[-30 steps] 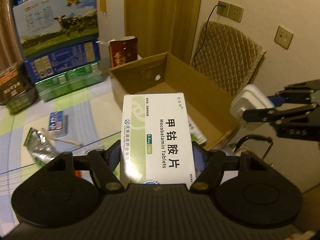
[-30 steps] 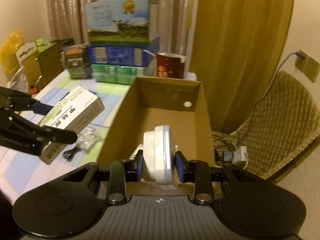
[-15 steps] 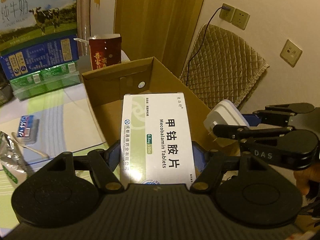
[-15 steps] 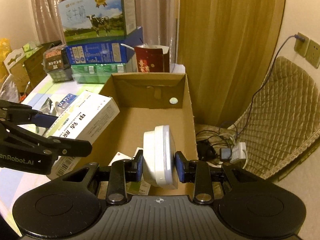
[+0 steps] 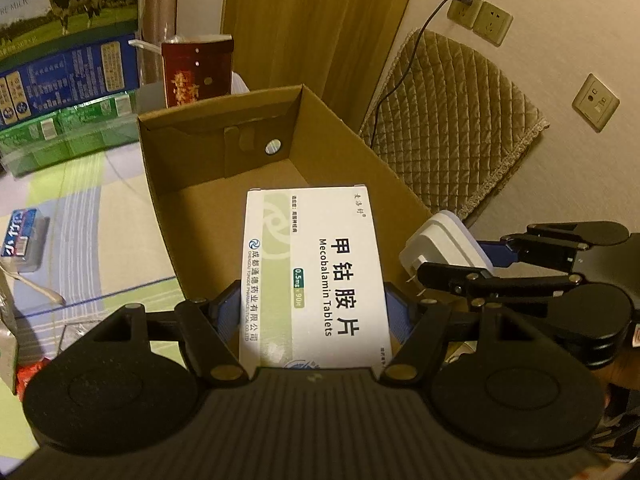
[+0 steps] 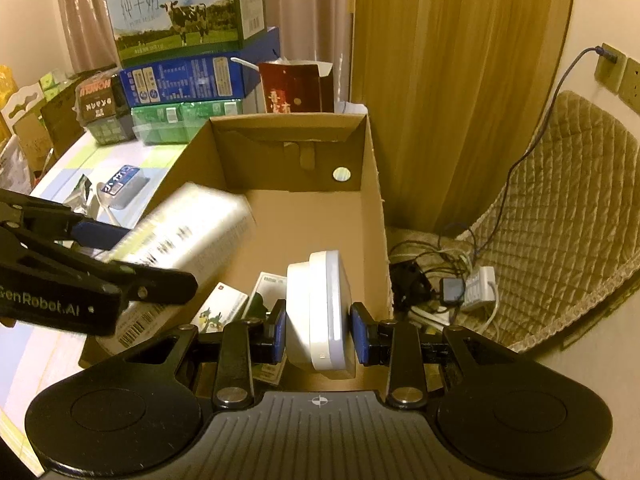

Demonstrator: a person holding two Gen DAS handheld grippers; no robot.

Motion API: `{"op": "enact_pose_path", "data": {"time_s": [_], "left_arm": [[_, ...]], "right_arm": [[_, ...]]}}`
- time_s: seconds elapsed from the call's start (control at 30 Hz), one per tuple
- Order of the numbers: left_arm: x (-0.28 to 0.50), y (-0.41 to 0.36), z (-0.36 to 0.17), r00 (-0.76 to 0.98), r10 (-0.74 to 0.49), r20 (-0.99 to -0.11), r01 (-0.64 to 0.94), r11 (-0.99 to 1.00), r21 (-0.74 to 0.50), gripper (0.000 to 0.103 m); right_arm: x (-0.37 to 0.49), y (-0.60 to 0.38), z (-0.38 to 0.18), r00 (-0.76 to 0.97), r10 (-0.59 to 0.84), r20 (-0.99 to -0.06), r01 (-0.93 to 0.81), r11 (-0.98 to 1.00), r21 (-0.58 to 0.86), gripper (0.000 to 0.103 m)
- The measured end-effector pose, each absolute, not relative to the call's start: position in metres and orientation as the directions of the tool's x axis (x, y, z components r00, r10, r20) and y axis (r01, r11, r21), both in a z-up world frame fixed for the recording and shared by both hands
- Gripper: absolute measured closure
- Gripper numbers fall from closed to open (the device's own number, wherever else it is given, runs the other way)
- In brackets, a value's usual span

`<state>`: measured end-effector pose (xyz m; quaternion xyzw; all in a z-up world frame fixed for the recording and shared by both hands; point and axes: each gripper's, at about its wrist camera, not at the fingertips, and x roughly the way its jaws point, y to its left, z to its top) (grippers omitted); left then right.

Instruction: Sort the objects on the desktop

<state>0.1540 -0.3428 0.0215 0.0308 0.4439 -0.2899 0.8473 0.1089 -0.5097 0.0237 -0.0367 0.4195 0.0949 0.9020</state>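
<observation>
Both hand-held grippers have moved over the one cardboard box [image 5: 224, 136]: left hand-held gripper [image 5: 314, 312] clamps one tablet box [image 5: 316, 272], right hand-held gripper [image 6: 318, 330] clamps one white charger [image 6: 320, 312], above two small packets [image 6: 240, 304] on the near box floor.

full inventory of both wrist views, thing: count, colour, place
cardboard box: 1, brown, open, on table edge
tablet box: 1, white-green, held over cardboard box
white charger: 1, white, held over cardboard box
small cartons: at least 2, white-green, on cardboard box floor
milk cartons: stacked, green-blue, table rear
red box: 1, dark red, behind cardboard box
blue pack: 1, on table
quilted cushion: 1, tan, against wall
left claw: shut on tablet box
right claw: shut on white charger
</observation>
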Motion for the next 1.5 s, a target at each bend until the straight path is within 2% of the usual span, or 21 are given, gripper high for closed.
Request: {"op": "enact_pose_path", "data": {"time_s": [0.43, 0.5, 0.73, 1.1, 1.4, 1.5], "left_arm": [[0.147, -0.309, 0.027, 0.488, -0.436, -0.756, 0.486, 0.855, -0.179, 0.036], [0.146, -0.303, 0.028, 0.492, -0.433, -0.755, 0.482, 0.858, -0.178, 0.036], [0.136, -0.281, 0.034, 0.517, -0.428, -0.741, 0.472, 0.865, -0.17, 0.036], [0.108, -0.225, 0.041, 0.554, -0.387, -0.737, 0.427, 0.892, -0.147, 0.035], [0.082, -0.169, 0.046, 0.587, -0.343, -0.734, 0.373, 0.919, -0.131, 0.03], [0.075, -0.151, 0.05, 0.599, -0.328, -0.73, 0.359, 0.925, -0.122, 0.024]], "right_arm": [[0.111, -0.504, 0.023, 0.64, 0.159, -0.752, -0.196, 0.98, 0.04, 0.073], [0.11, -0.506, 0.026, 0.651, 0.168, -0.74, -0.183, 0.981, 0.063, 0.067], [0.096, -0.503, 0.04, 0.671, 0.161, -0.724, -0.184, 0.982, 0.048, 0.06], [0.046, -0.466, 0.057, 0.691, 0.192, -0.696, -0.226, 0.973, 0.044, 0.031], [0.014, -0.415, 0.065, 0.688, 0.243, -0.683, -0.299, 0.954, 0.038, 0.017], [0.005, -0.4, 0.067, 0.688, 0.27, -0.674, -0.323, 0.945, 0.049, 0.011]]}}
